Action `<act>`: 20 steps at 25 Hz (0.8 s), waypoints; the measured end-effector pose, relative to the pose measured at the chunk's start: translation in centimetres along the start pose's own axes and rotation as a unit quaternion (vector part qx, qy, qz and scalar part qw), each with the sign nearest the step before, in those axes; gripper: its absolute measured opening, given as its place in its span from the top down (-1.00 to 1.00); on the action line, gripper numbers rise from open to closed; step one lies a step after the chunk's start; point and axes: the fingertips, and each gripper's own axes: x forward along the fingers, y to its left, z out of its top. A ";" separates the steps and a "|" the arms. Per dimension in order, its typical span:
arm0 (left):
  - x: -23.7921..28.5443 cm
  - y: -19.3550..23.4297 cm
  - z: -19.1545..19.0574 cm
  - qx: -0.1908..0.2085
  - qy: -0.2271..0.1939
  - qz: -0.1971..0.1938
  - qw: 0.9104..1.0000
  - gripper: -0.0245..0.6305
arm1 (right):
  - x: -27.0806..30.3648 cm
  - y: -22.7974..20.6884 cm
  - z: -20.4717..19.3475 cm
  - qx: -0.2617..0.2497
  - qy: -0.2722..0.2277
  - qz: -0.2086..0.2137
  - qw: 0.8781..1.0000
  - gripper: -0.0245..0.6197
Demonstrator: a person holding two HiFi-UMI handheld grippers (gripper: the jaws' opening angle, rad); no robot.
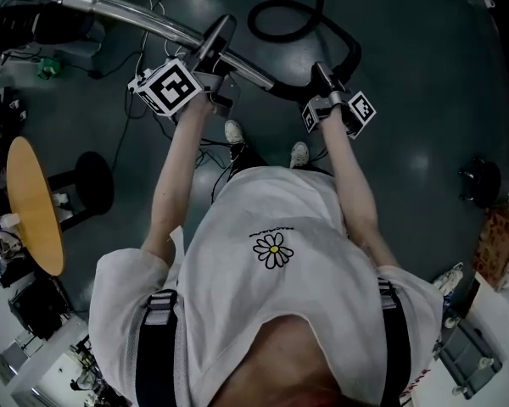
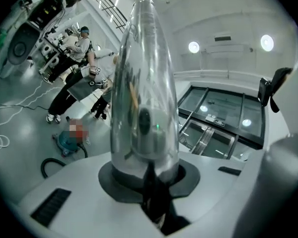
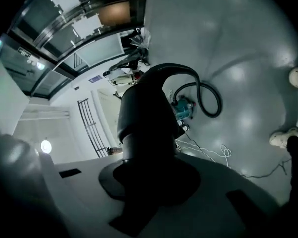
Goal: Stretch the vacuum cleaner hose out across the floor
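The shiny metal wand tube is clamped in the left gripper. The black flexible vacuum cleaner hose, looped on the dark grey floor at twelve o'clock, is clamped in the right gripper.

shirt: white T-shirt, daisy print | shoulders: black straps | feet: pale shoes, possibly white

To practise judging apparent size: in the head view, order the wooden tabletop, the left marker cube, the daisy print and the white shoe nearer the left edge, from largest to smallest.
1. wooden tabletop
2. left marker cube
3. daisy print, little smaller; nearer the camera, so unsure
4. white shoe, clearly smallest
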 end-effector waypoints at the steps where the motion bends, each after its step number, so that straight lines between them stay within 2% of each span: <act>1: 0.1 -0.3 -0.2 -0.003 0.002 -0.012 1.000 0.76 | -0.3 0.6 0.5 -0.010 -0.005 0.001 1.000 0.67; 4: 0.6 -0.8 -1.1 -0.006 0.029 -0.023 0.999 0.76 | -0.8 2.9 1.8 -0.036 -0.019 0.015 0.999 0.67; 8: 1.1 -2.1 -1.0 0.014 0.050 -0.042 0.998 0.73 | -0.6 5.3 2.8 -0.067 -0.031 0.031 0.997 0.67; 10: 0.8 -2.2 -2.0 0.024 0.098 -0.034 0.994 0.67 | -0.7 6.6 3.4 -0.090 -0.032 0.040 0.995 0.67; 12: 0.1 -2.6 -3.8 0.036 0.172 -0.030 0.984 0.56 | -1.0 8.2 3.9 -0.117 -0.029 0.053 0.991 0.67; 14: -0.8 -3.1 -4.8 0.038 0.207 -0.030 0.977 0.52 | -1.1 9.5 4.1 -0.143 -0.021 0.066 0.987 0.67; 20: -3.0 -3.4 -3.6 0.013 0.170 -0.017 0.985 0.51 | 0.0 12.7 2.4 -0.194 0.008 0.086 0.977 0.67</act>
